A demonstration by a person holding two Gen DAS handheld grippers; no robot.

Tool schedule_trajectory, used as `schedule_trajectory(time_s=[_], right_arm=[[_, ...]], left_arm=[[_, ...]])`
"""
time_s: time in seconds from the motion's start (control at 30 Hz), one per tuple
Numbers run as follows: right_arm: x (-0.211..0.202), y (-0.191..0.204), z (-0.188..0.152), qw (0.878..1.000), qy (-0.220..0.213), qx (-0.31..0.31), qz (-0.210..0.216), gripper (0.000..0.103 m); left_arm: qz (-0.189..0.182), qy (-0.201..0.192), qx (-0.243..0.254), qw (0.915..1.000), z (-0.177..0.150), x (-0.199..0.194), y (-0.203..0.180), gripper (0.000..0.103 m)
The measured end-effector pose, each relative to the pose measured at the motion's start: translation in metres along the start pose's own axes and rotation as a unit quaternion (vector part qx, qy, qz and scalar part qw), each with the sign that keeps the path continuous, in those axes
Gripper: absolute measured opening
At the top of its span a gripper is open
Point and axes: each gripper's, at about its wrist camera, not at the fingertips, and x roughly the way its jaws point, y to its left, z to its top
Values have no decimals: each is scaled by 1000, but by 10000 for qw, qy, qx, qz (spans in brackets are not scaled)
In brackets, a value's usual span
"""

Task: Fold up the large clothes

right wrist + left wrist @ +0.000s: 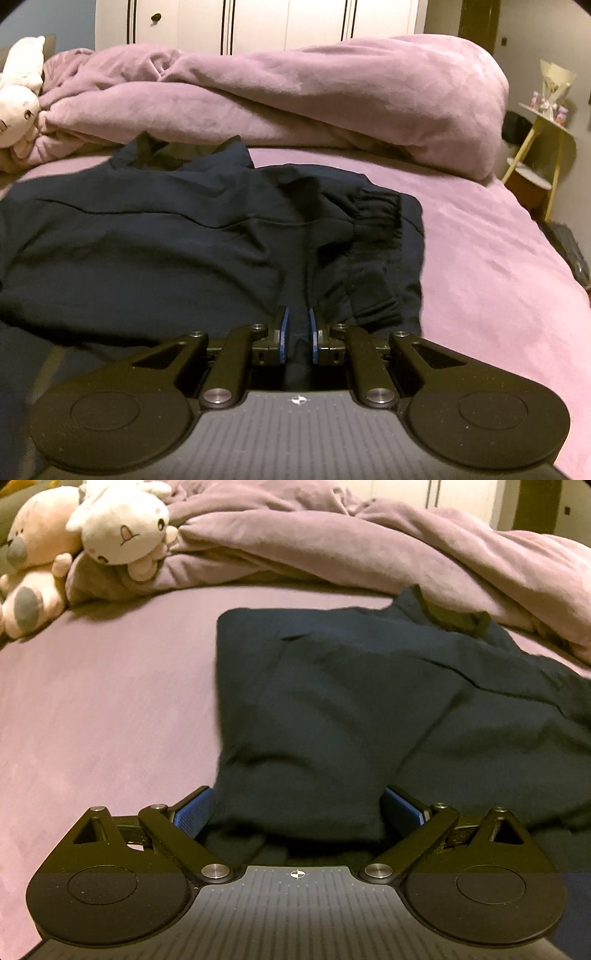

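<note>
A dark navy jacket (332,686) lies partly folded on the purple bed sheet (103,709). In the left wrist view my left gripper (297,808) stands wide open, with the jacket's near edge lying between its blue pads (194,810). In the right wrist view the jacket (147,236) shows its elastic cuff (376,210) on top at the right. My right gripper (297,332) is nearly closed, pinching a fold of the jacket's near edge between its blue pads (283,332).
A rumpled purple duvet (295,96) is heaped across the far side of the bed. Two plush toys (74,542) sit at the far left. A white wardrobe (258,22) stands behind, and a small yellow side table (543,147) is off the bed's right edge.
</note>
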Motion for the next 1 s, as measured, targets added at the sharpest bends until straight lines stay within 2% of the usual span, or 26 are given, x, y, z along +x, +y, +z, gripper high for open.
schedule_trajectory(time_s=[0.03,0.1,0.2,0.27,0.37,0.43,0.47,0.53,0.57,0.67,0.8,0.9,0.97,1.0], right_arm=[[-11,-3,-5,9999,87,112,38,35],[-40,-18,-26,9987,251,421,114,47],[-103,-56,-87,9916,422,1131,467,49],[-142,-79,-132,9826,636,1643,584,50],[-195,-107,-190,9621,697,2455,961,52],[-221,-115,-213,9560,713,2618,1114,54],[-231,-116,-220,9582,646,2566,1087,55],[-243,-115,-226,9628,599,2387,1116,66],[-245,-115,-226,9643,607,2281,1198,67],[-250,-119,-222,9620,601,2299,1346,75],[-255,-129,-219,9596,669,2481,1149,75],[-257,-142,-225,9564,705,2627,1067,75],[-252,-147,-234,9523,872,2691,1148,73],[-247,-150,-238,9467,984,2811,1226,67]], left_arm=[[-67,16,38,10000,-6,-11,3,99],[-243,88,177,9995,-26,-35,8,99],[-643,121,282,9975,-74,-82,14,99],[-836,217,312,9958,-110,-111,36,99],[-908,316,-27,9954,-162,-148,66,99],[-837,367,-382,9951,-190,-168,85,99],[-864,386,-556,9940,-199,-176,92,99],[-949,355,-849,9912,-214,-188,107,99],[-906,348,-999,9903,-218,-193,114,99],[-921,366,-1159,9883,-227,-204,128,99],[-878,459,-1085,9891,-230,-206,136,99],[-975,593,-1227,9859,-234,-199,142,99],[-1120,704,-1328,9823,-236,-193,144,99],[-1111,757,-1341,9818,-237,-192,144,99]])
